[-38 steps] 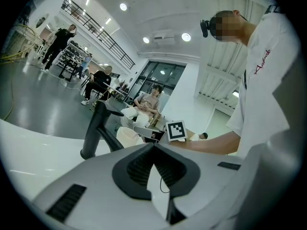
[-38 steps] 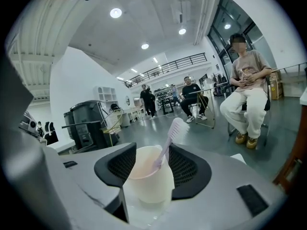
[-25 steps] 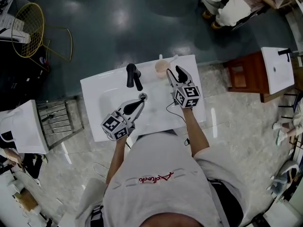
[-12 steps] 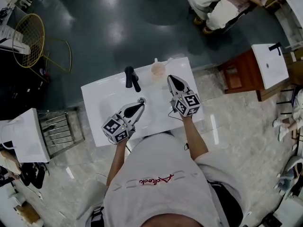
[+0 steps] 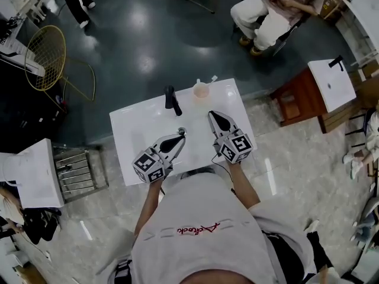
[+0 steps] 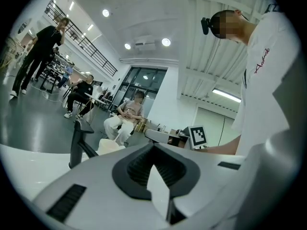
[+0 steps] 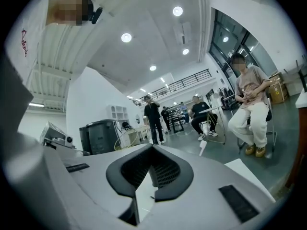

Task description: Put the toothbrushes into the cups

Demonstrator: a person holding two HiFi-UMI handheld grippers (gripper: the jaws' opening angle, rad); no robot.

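A pale pink cup (image 5: pixel 201 90) stands at the far edge of the white sink counter (image 5: pixel 133 126), with a white toothbrush (image 5: pixel 211 80) leaning out of it. My right gripper (image 5: pixel 212 116) is shut and empty, held back from the cup on the near side. My left gripper (image 5: pixel 179 136) is shut too, with nothing in it, over the basin near the drain (image 5: pixel 182 131). In the left gripper view the closed jaws (image 6: pixel 154 145) point level past the cup (image 6: pixel 109 145). The right gripper view shows closed jaws (image 7: pixel 153 147) and the toothbrush head (image 7: pixel 203 146) beyond.
A black faucet (image 5: pixel 172 99) rises left of the cup; it also shows in the left gripper view (image 6: pixel 76 142). A seated person (image 5: pixel 269 7) is beyond the counter, a wooden stand (image 5: pixel 302 96) to the right, a wire chair (image 5: pixel 50 58) to the left.
The right gripper, open by the cup a second ago, has shut and drawn back toward me and upward. The left gripper has also lifted a little.
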